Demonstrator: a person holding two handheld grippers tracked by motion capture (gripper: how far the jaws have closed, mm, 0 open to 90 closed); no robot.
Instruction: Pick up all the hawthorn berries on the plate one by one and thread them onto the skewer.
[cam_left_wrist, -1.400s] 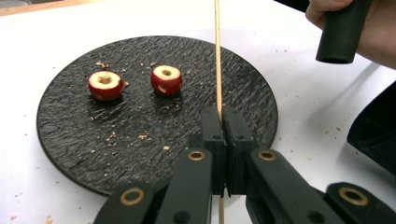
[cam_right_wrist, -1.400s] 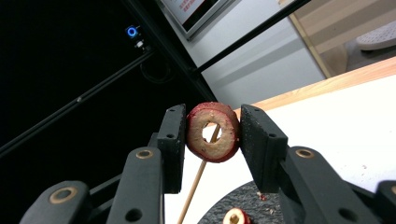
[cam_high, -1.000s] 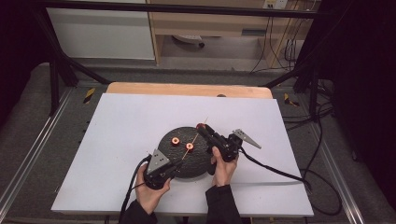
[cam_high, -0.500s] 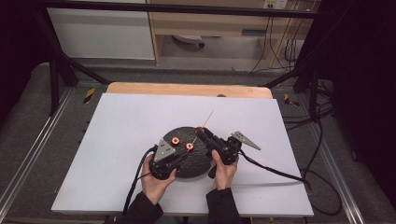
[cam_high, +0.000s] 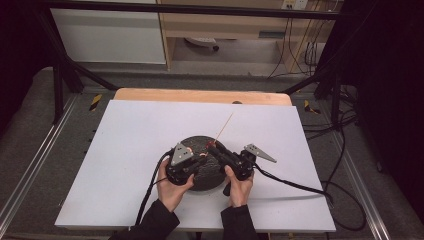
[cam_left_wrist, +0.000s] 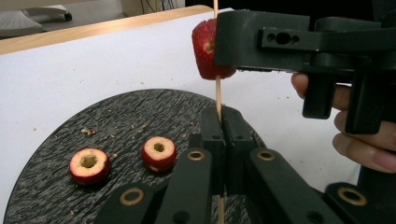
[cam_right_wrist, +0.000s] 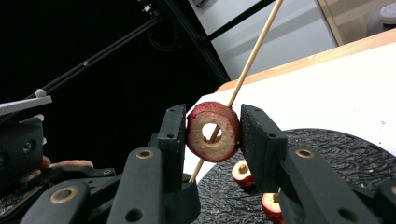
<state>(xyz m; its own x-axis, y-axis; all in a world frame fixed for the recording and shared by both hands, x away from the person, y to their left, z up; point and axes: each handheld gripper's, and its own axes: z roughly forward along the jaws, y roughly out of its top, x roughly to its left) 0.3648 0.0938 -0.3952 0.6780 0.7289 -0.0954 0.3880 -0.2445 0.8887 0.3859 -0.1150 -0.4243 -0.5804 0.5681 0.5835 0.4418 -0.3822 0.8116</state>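
Note:
My left gripper (cam_left_wrist: 219, 116) is shut on the lower part of a thin wooden skewer (cam_left_wrist: 217, 91) that stands upright above a black round plate (cam_left_wrist: 56, 186). The skewer passes through the hole of a red cored fruit piece (cam_right_wrist: 213, 131), and my right gripper (cam_right_wrist: 213, 116) is shut on that piece. In the left gripper view, the fruit piece (cam_left_wrist: 205, 49) sits high on the stick at the right gripper's jaws. Two more cored fruit pieces (cam_left_wrist: 89, 164) (cam_left_wrist: 159, 153) lie on the plate. In the high view, both grippers (cam_high: 200, 157) (cam_high: 214, 146) meet over the plate (cam_high: 195, 141), and the skewer (cam_high: 225, 127) points away.
The plate rests on a white sheet (cam_high: 125, 140) covering a wooden table (cam_high: 200, 95). A cable (cam_high: 295, 186) trails right from the right gripper and another (cam_high: 147, 197) hangs off the front. Crumbs dot the plate. A dark metal frame (cam_high: 65, 70) surrounds the table.
My left gripper has moved right and up toward the right gripper. The skewer now sticks out farther beyond the fruit piece. The right gripper has stayed put.

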